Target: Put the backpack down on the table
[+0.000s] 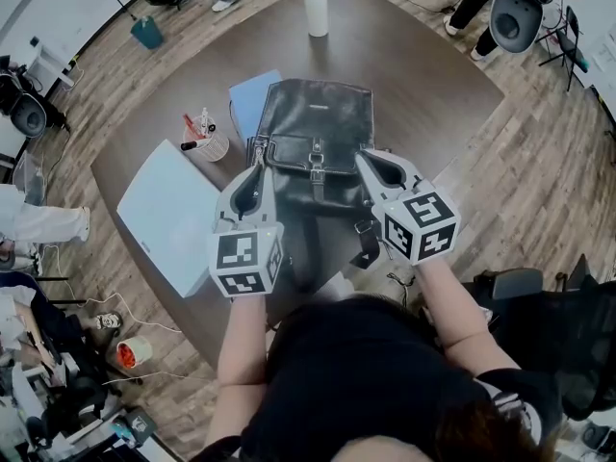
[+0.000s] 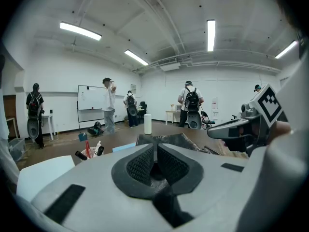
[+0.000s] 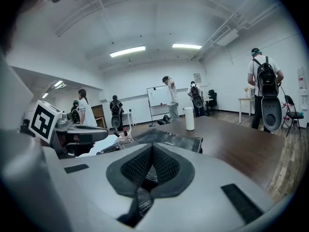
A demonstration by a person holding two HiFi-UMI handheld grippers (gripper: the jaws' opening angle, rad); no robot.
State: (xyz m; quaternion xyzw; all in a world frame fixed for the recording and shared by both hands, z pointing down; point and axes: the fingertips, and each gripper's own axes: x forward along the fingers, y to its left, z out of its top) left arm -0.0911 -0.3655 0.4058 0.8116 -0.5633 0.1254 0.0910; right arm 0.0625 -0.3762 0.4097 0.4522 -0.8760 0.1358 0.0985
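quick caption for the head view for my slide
Left tongs and right tongs shut on the near corners of a black backpack resting on the brown table.

The black leather backpack (image 1: 313,133) lies flat near the middle of the round brown counter (image 1: 423,75), its flap and metal buckle facing up. Its length runs from 12 to 6 o'clock, and dark straps trail off its 6 o'clock end.

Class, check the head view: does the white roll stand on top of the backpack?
No, the white roll stands upright on the bare table beyond the backpack, clear of it.
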